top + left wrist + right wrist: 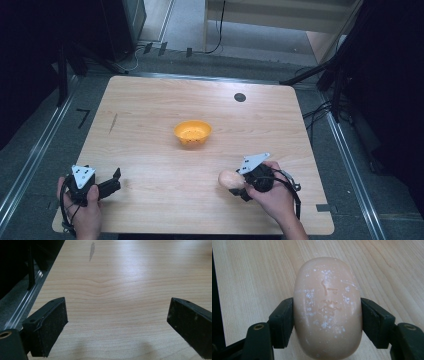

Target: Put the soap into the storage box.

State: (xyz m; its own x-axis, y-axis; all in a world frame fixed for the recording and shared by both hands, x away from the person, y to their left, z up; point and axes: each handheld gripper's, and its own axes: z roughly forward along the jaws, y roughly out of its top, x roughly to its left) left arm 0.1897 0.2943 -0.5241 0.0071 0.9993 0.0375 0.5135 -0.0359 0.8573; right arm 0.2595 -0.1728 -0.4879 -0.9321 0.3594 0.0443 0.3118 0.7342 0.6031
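bowl (192,132) mid-table (150,100) | soap (230,179) near right, before bowl | left claw (114,181) near left

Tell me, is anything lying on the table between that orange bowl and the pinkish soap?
No. In the high view, bare wood separates the orange bowl from the soap.

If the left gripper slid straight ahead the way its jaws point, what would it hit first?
Likely nothing: the open left gripper faces bare light wooden table. Its line seems to pass short of the orange perforated bowl, though depth is uncertain.
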